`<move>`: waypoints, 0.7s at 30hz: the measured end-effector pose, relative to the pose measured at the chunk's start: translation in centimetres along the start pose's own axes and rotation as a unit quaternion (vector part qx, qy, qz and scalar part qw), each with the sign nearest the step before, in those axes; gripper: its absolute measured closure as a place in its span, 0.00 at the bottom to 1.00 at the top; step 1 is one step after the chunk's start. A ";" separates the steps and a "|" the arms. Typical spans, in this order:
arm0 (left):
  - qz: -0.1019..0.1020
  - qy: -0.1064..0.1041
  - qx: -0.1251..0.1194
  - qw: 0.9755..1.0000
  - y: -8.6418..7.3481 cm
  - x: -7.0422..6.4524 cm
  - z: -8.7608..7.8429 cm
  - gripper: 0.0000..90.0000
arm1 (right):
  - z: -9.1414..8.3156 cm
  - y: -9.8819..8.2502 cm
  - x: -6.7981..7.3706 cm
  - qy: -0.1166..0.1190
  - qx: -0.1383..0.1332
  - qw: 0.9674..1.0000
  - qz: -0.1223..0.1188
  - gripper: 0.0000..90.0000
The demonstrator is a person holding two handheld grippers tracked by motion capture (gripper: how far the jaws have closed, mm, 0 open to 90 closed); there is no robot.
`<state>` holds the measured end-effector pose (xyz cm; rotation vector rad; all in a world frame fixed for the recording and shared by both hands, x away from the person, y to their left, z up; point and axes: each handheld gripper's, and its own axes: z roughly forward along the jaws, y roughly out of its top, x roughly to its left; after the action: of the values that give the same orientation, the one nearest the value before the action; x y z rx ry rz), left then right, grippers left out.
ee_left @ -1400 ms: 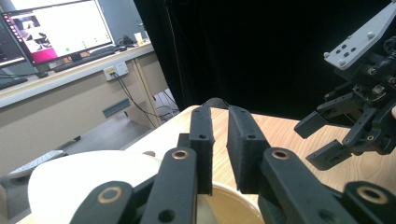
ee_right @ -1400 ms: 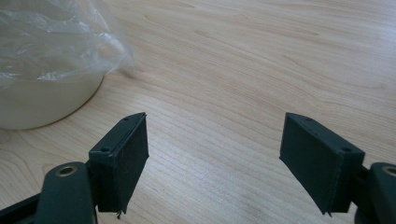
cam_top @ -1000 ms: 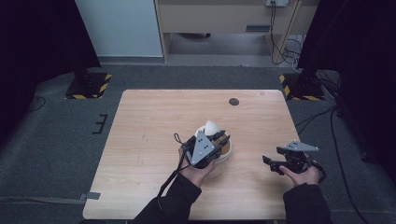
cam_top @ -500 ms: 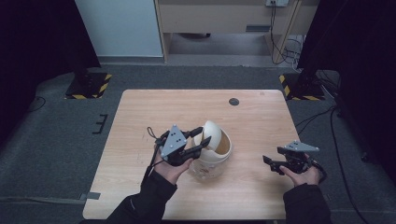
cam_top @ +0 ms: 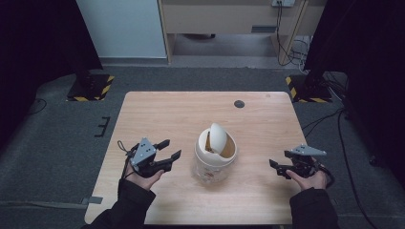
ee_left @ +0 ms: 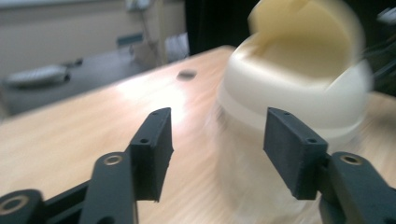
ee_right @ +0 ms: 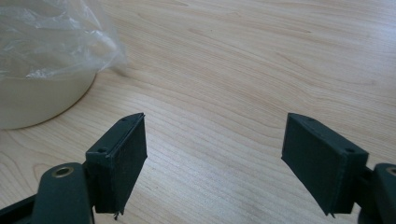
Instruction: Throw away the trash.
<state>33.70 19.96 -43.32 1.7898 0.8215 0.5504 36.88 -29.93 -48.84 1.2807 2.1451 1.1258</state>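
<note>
A small cream bin [cam_top: 216,160] with a tilted swing lid [cam_top: 218,137] stands on the wooden table [cam_top: 157,114], a clear plastic liner [ee_right: 51,37] hanging round its body. My left gripper [cam_top: 173,148] hovers a short way to the left of the bin and points at it. Its jaws have just been opening, and nothing is between them. In the left gripper view the bin [ee_left: 299,79] looms blurred beyond the left gripper [ee_left: 217,140]. My right gripper [cam_top: 274,168] rests open to the right of the bin, apart from it. The right gripper [ee_right: 215,154] looks over bare wood, with the bin [ee_right: 37,98] at the left.
A small dark round disc [cam_top: 239,103] lies near the table's far edge. Grey carpet surrounds the table. Stands with yellow-black striped bases [cam_top: 90,86] sit at the far left and far right, and cables [cam_top: 325,121] trail on the floor to the right.
My left gripper has let go at the bin's lid, pulled away to the left and opened its jaws. The swing lid now stands tilted. The right gripper has stayed put.
</note>
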 end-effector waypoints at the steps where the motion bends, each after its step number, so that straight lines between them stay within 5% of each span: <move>1: -0.005 0.004 0.008 1.000 -0.4 0.3 0.0 0.42 | 0.0 0.0 0.0 -0.001 0.001 1.000 -0.001 0.25; 5: -0.020 0.028 0.054 0.998 -2.8 2.1 -0.2 0.36 | 0.1 -0.2 -0.1 -0.005 0.004 1.000 -0.001 0.24; 9: -0.044 0.051 0.107 0.992 -4.8 4.1 -0.2 0.28 | 0.1 -0.4 -0.3 -0.016 0.015 1.000 -0.001 0.24; 16: -0.056 0.091 0.209 0.972 -7.7 6.6 0.1 0.20 | 0.4 -0.8 -0.7 -0.024 0.022 0.999 0.008 0.22; 21: -0.065 0.095 0.242 0.963 -8.4 7.0 0.3 0.17 | 0.5 -0.9 -0.8 -0.028 0.024 0.999 0.010 0.20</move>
<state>36.25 26.86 -51.45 2.1242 1.2813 0.4646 37.10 -30.63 -49.91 1.3410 2.1344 1.0404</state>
